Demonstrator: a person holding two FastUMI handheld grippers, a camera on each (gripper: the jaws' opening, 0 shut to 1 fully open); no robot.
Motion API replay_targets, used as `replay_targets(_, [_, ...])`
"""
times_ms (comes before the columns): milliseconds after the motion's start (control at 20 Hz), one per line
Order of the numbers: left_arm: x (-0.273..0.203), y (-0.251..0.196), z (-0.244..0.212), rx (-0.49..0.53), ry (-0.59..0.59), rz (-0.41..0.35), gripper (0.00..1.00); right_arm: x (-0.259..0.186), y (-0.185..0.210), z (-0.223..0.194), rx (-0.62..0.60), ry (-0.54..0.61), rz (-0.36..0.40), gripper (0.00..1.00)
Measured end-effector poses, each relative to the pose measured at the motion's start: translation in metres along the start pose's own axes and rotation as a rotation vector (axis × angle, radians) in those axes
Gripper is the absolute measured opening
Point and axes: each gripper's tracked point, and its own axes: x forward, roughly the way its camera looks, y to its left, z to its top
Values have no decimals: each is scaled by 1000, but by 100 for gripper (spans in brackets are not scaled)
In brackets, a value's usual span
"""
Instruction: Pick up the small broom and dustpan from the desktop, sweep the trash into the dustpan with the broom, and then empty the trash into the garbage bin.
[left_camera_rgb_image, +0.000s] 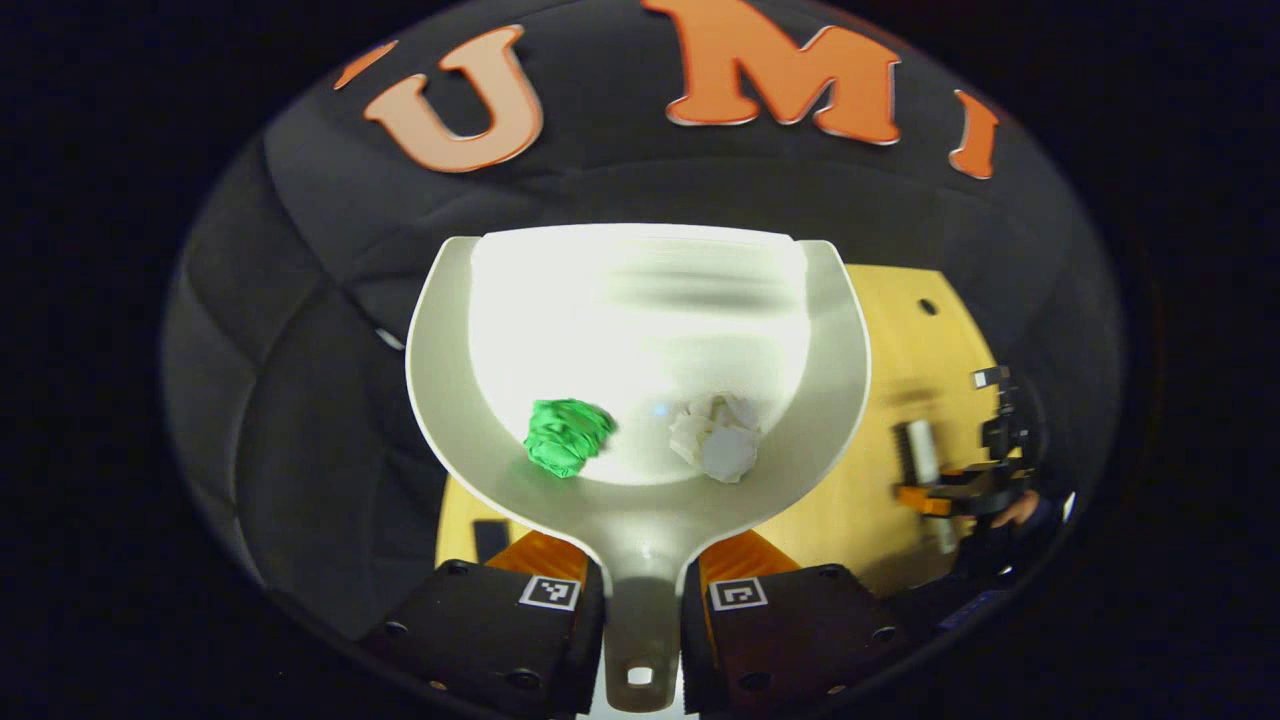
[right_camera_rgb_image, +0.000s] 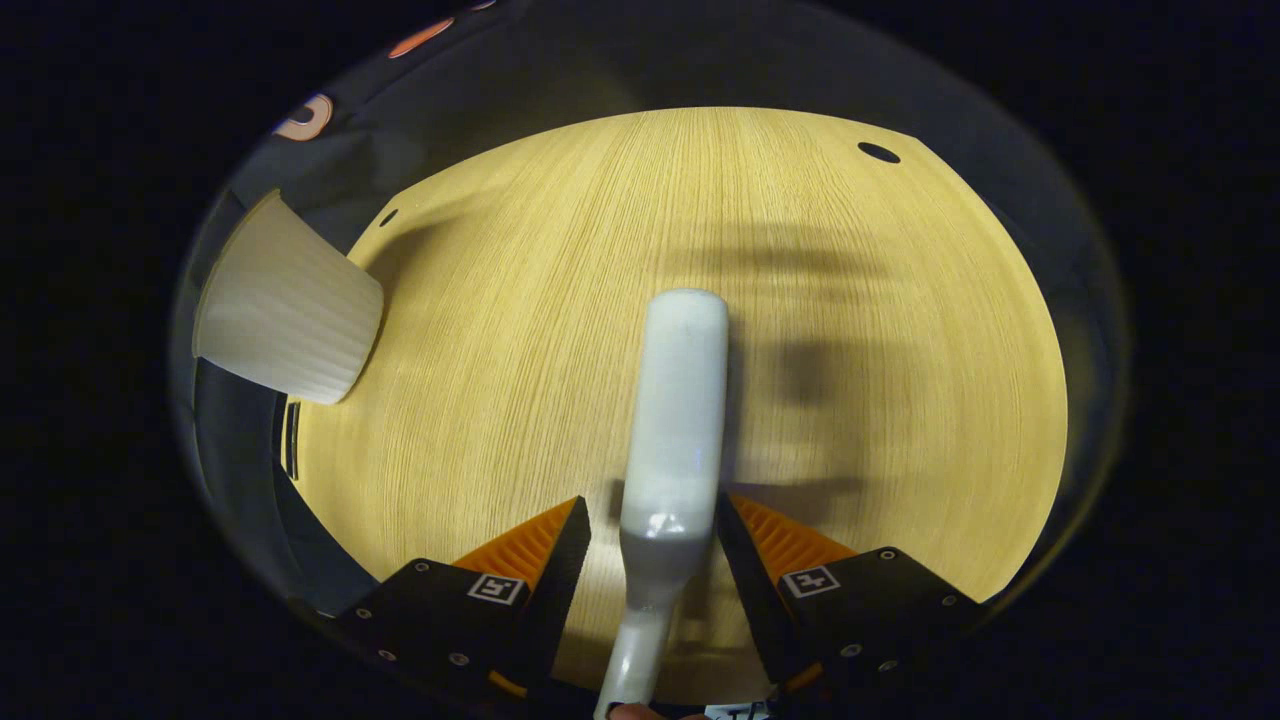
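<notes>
— Grip status?
— My left gripper (left_camera_rgb_image: 640, 610) clamps the dustpan (left_camera_rgb_image: 640, 300) by its stiff handle; green wad (left_camera_rgb_image: 567, 436) and white wad (left_camera_rgb_image: 717, 437) sit loose, light, liable to roll.
— Right?
— My right gripper (right_camera_rgb_image: 650, 560) holds the broom (right_camera_rgb_image: 678, 420) over the desk (right_camera_rgb_image: 900, 350); bin (right_camera_rgb_image: 285, 305) far left.
</notes>
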Motion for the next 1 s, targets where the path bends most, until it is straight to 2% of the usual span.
replay_targets(50, [11,11,-5,20,35,46,33,-1,-1,0,6,2,0,79])
replay_targets(100, [7,0,-4,49,65,93,33,-2,-2,0,10,4,1,79])
replay_targets(150, [4,11,-6,103,94,132,33,-2,-2,0,11,4,2,79])
replay_targets(400, [-6,21,5,399,150,302,33,-1,-4,6,39,1,10,79])
replay_targets(450, [-7,24,10,469,148,338,36,-1,-3,7,42,-5,14,80])
replay_targets(500, [-9,28,12,540,150,379,33,-1,-3,7,46,-5,15,80])
replay_targets(650, [-15,43,41,792,116,538,33,-2,-5,6,47,-4,10,81])
replay_targets(850, [-24,58,89,1125,42,833,33,-2,-11,3,63,-2,9,81])
replay_targets(900, [-21,57,93,1152,37,860,33,-2,-11,2,68,-4,11,81])
replay_targets(950, [-13,53,87,1126,31,846,32,-2,-11,3,73,-6,15,81])
replay_targets(1000, [-45,50,78,1051,35,801,32,-2,-12,2,79,-7,15,80])
